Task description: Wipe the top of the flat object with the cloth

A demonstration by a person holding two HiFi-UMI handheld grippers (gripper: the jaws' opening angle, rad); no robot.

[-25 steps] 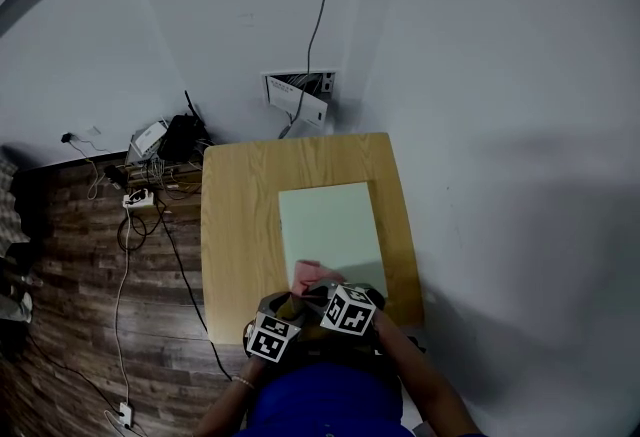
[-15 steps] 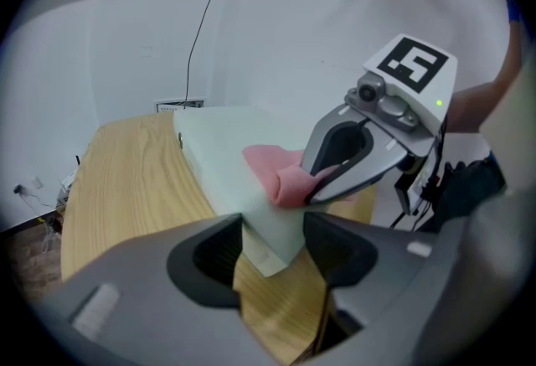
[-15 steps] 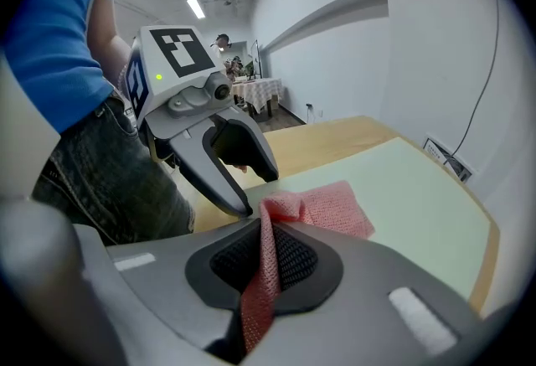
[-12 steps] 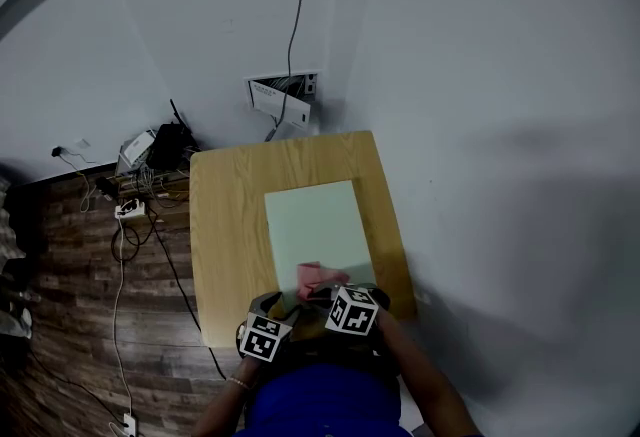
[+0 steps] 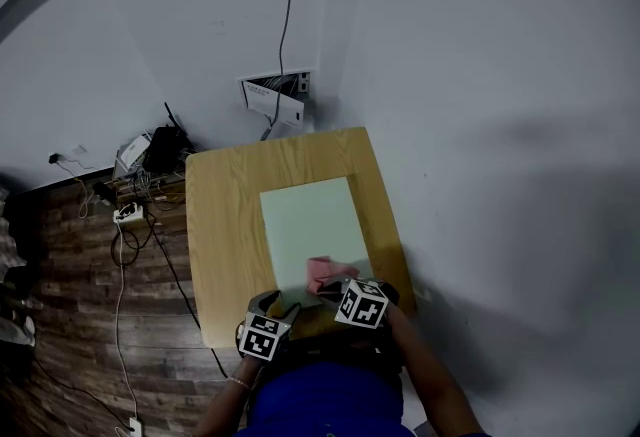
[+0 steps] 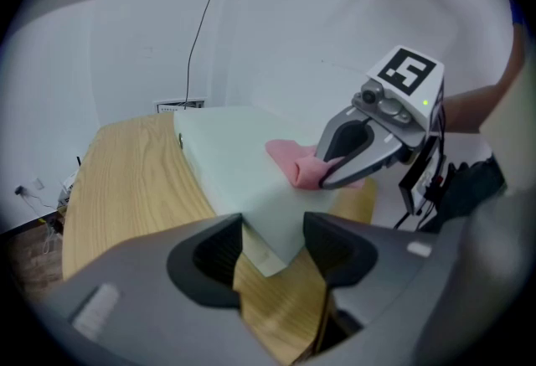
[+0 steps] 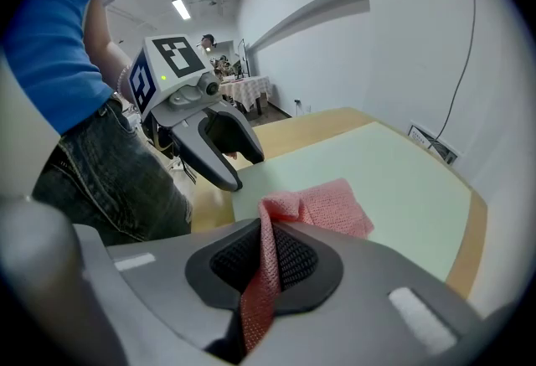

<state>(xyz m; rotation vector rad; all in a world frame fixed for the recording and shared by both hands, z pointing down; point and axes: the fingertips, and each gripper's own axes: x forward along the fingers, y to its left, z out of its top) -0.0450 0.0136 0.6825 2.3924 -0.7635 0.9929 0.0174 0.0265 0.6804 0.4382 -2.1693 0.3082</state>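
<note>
1. A dark plank floor [image 5: 60, 325] is seen at the left, with loose cables [image 5: 125, 235] strewn over it.
2. A light wooden table [image 5: 225, 225] with visible grain and rounded corners is set against a plain white wall [image 5: 480, 75].
3. The left gripper [image 6: 272, 232], grey and smooth-shelled, is held at the table's near edge. Its jaws are spread apart and nothing is clamped. The near corner of the flat object is seen in the gap between them; whether it is touched cannot be told.
4. The flat object [image 5: 310, 220], a thin pale green rectangle with a smooth matte top, is laid flat on the middle of the table.
5. The cloth [image 7: 331, 205], pink with a coarse open weave, is spread in soft folds on the flat object's near end.
6. The right gripper [image 7: 266, 251] is clenched on a bunched edge of the cloth, which is pinched between its textured black pads [image 7: 293, 255].
</note>
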